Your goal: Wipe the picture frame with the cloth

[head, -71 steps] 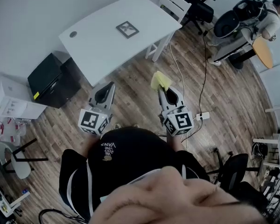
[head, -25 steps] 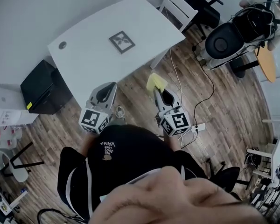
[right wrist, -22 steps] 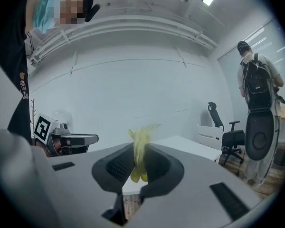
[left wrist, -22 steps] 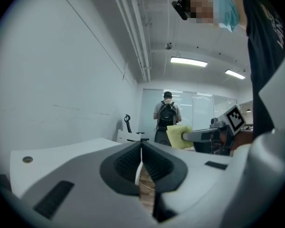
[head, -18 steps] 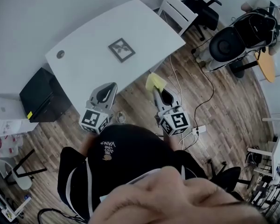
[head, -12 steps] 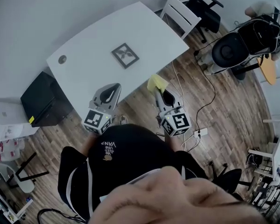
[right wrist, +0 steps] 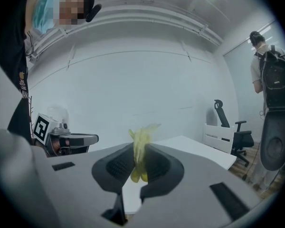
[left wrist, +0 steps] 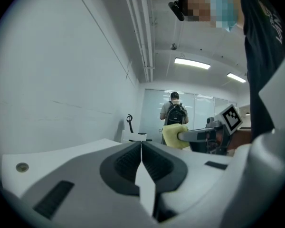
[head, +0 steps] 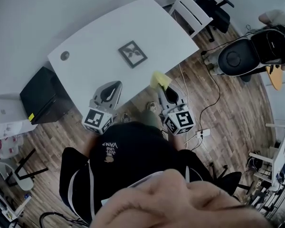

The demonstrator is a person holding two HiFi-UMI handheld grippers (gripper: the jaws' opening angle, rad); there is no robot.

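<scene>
In the head view the picture frame (head: 132,54) lies flat on the white table (head: 95,37), ahead of both tools and touching neither. The left gripper (head: 115,85) is at the table's near edge, and the right gripper (head: 164,87) is beside it with the yellow cloth (head: 160,79) at its tip. The left gripper view shows its 2 jaws pressed together with nothing between them. The right gripper view shows its 2 jaws clamped on the cloth, a crumpled fold standing up out of the gap.

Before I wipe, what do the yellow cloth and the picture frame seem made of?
Cloth: soft yellow fabric, judging by its crumpled folds. Picture frame: dark, matte border, perhaps wood or plastic; too small to tell which.
</scene>
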